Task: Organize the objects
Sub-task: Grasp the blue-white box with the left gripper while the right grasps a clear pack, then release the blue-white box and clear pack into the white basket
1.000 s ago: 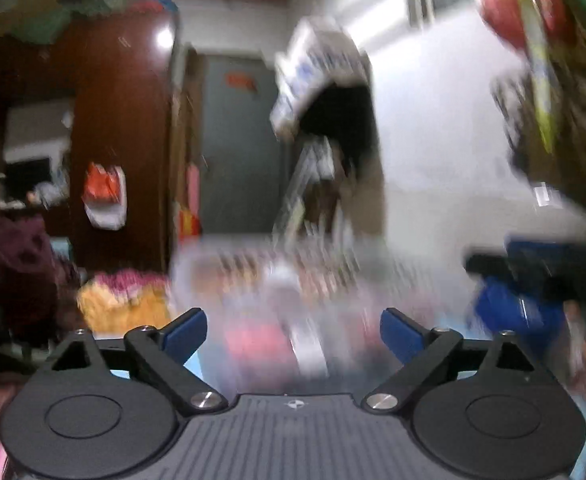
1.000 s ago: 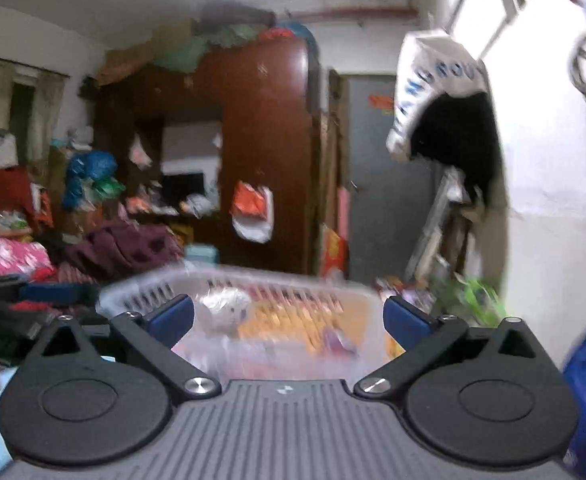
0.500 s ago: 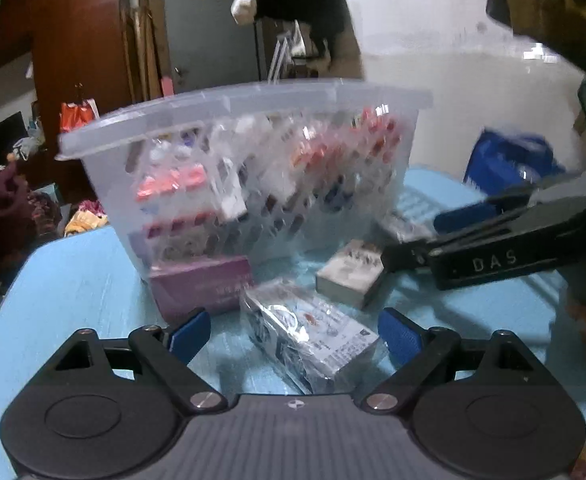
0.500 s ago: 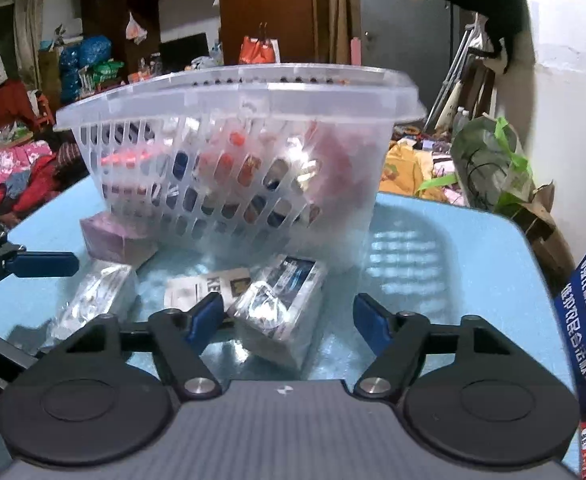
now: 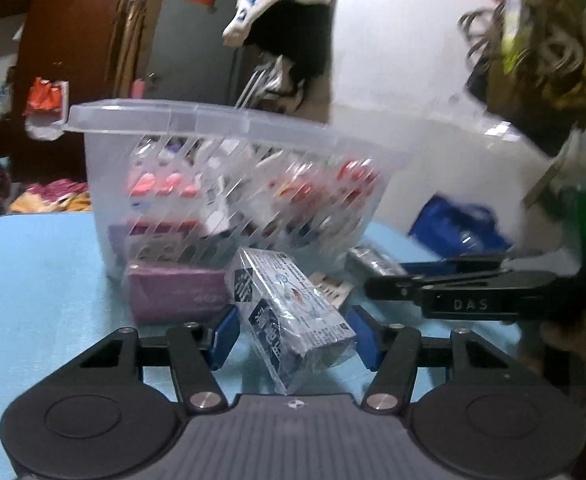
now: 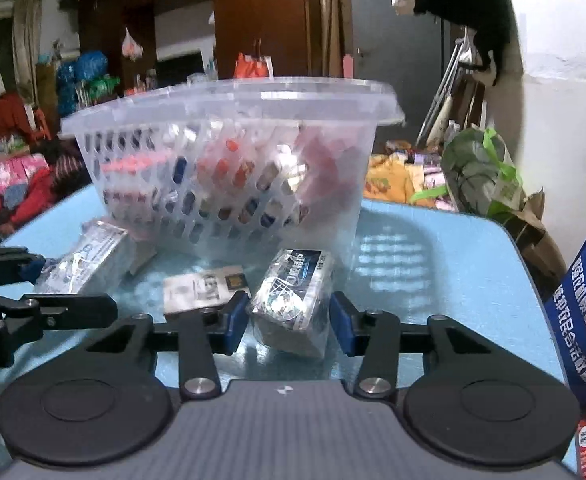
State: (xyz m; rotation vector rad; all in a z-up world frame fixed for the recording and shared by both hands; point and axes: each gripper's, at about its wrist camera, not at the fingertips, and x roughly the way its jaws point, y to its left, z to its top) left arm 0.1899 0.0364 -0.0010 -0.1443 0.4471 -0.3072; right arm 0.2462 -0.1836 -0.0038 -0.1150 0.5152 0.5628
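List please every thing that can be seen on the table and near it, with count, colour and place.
clear plastic slotted basket: one, transparent, middle of table, full of small packs.
light blue table: one, under everything.
wrapped blue-and-white pack: one, in front of basket, between left fingers.
wrapped dark blue pack: one, in front of basket, between right fingers.
purple box: one, against basket's front.
white flat box: one, white with gold mark, between the two wrapped packs.
blue bag with white print: one, right table edge.
green-handled bag: one, on floor behind table.
left gripper: black, blue fingers, has just been closing around its pack.
right gripper: same, closing around its pack.
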